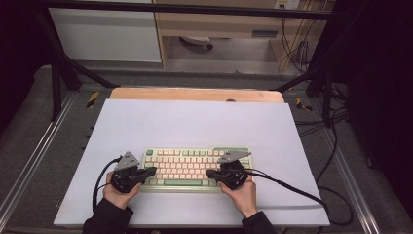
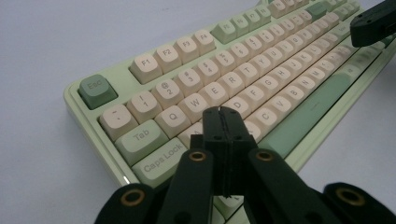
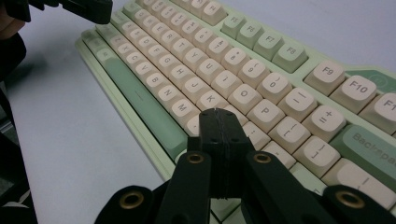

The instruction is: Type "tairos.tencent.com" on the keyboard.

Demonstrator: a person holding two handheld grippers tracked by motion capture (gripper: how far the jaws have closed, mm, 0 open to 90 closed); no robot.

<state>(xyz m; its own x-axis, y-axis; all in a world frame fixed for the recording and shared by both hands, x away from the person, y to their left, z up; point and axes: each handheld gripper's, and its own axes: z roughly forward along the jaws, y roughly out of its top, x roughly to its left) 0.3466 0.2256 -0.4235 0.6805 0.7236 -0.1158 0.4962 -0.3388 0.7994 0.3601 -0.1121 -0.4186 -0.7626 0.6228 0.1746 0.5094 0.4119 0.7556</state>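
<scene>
A pale green keyboard (image 1: 195,168) with cream keys lies near the front of a white sheet. My left gripper (image 1: 154,171) is shut with nothing in it; its tip hovers over the keyboard's left end, above the A key area (image 2: 221,110). My right gripper (image 1: 208,172) is also shut and empty, its tip over the lower right letter keys, near the L key (image 3: 219,112). In the left gripper view the other gripper's tip (image 2: 373,23) shows at the upper right. In the right gripper view the other gripper's tip (image 3: 88,9) shows at the upper left. Both jaws point inward at each other.
The white sheet (image 1: 195,122) covers a wooden table whose far edge (image 1: 195,94) shows behind it. Cables (image 1: 292,187) trail from both grippers across the sheet. Metal frame rails (image 1: 34,156) run along both sides.
</scene>
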